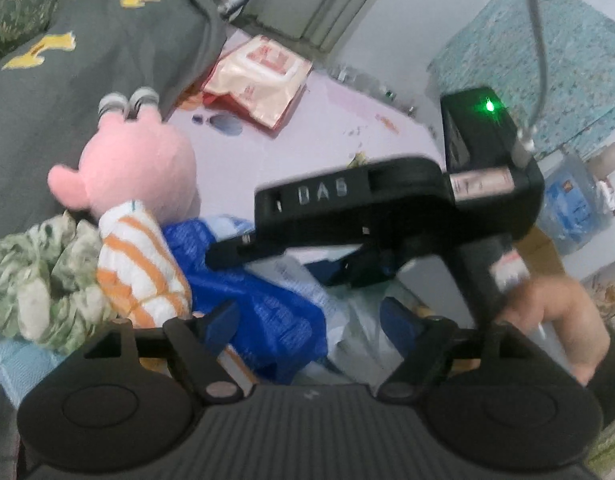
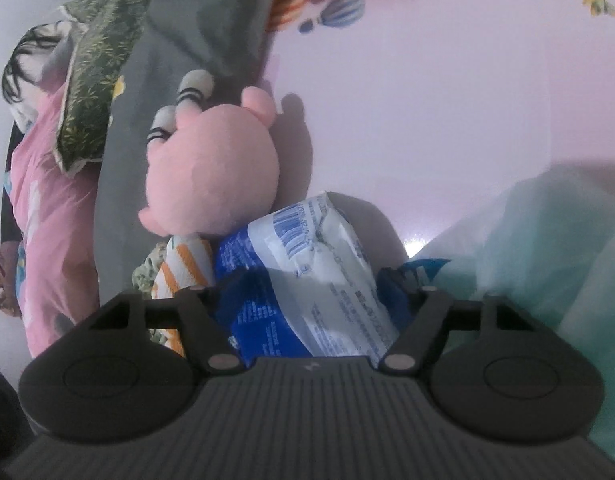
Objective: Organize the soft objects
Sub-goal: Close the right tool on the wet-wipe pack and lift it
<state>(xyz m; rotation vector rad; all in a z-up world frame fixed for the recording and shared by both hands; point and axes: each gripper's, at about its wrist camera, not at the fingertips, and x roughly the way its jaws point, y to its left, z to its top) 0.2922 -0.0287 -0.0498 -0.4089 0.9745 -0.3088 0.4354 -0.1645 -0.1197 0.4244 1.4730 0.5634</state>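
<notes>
While both tools point(image 1: 307, 324) point(image 2: 317, 288) gape, crinkly blue-white plastic pack point(image 2: 307, 264) lies between; fuzzy round pink plush point(image 2: 215, 168) beside.

Soft, even indoor light fills both views, with a faint lilac cast. In the right wrist view the pink plush toy point(image 2: 211, 168) throws a dim shadow to its right, and a small glare spot shines at centre right. Fisheye bending and dark corners mark the edges. Mild blur softens both pictures, most around the other gripper at centre right of the left wrist view.
</notes>
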